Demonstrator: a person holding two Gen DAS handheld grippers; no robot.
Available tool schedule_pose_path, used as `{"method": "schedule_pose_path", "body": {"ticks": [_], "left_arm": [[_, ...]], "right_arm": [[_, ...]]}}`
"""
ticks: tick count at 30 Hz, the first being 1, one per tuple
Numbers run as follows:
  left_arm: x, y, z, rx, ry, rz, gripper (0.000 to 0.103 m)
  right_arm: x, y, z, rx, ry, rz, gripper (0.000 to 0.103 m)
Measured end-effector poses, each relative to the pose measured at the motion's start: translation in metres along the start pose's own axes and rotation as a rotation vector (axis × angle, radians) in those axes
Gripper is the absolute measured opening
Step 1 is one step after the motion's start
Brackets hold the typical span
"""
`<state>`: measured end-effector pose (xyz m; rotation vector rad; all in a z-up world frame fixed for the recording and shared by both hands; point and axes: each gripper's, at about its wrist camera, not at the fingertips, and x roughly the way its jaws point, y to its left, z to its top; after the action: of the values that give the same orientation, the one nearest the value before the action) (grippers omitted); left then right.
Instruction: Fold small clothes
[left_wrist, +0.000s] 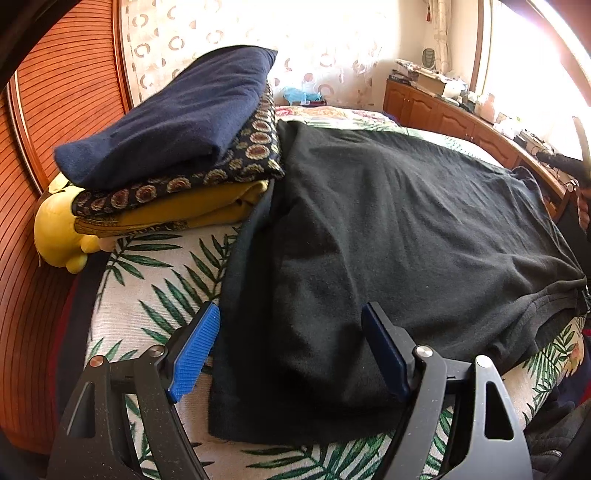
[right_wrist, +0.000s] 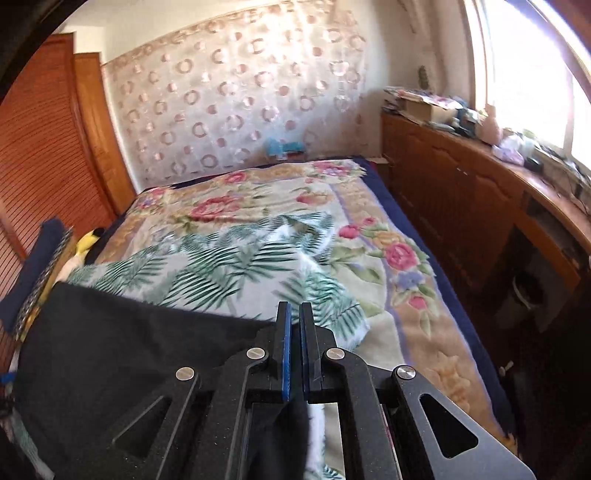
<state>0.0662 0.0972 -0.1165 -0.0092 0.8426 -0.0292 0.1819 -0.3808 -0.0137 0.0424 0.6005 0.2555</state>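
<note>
A black garment (left_wrist: 388, 236) lies spread on the palm-leaf sheet (left_wrist: 155, 291) of the bed. My left gripper (left_wrist: 291, 328) is open, its blue pads (left_wrist: 194, 350) straddling the garment's near left edge, low over the cloth. In the right wrist view my right gripper (right_wrist: 294, 325) is shut on the black garment (right_wrist: 122, 354); black cloth hangs between the pads and below them. The right gripper holds that edge lifted above the bed.
A stack of folded clothes (left_wrist: 177, 147), navy on top, patterned and mustard below, sits at the back left beside a yellow plush toy (left_wrist: 59, 229). A wooden wardrobe (left_wrist: 55, 110) stands left. A cluttered wooden cabinet (right_wrist: 480, 192) runs along the right under the window. A floral blanket (right_wrist: 258, 206) covers the far bed.
</note>
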Motion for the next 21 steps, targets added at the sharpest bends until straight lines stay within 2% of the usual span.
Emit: {"method": "schedule_pose_path", "body": {"ticks": [9, 11, 15, 21], "left_arm": [[-0.016, 0.01, 0.002, -0.022, -0.039, 0.014, 0.08], [-0.016, 0.01, 0.002, -0.021, -0.038, 0.016, 0.08], [-0.016, 0.011, 0.002, -0.023, -0.035, 0.016, 0.08], [-0.011, 0.011, -0.004, -0.031, -0.013, 0.005, 0.08]], "right_arm": [[-0.034, 0.044, -0.06, -0.178, 0.014, 0.116, 0.004], [-0.037, 0.049, -0.073, -0.197, 0.024, 0.132, 0.008], [-0.034, 0.05, -0.097, -0.21, 0.056, 0.144, 0.024], [-0.041, 0.049, -0.123, -0.2, 0.083, 0.142, 0.024]]}}
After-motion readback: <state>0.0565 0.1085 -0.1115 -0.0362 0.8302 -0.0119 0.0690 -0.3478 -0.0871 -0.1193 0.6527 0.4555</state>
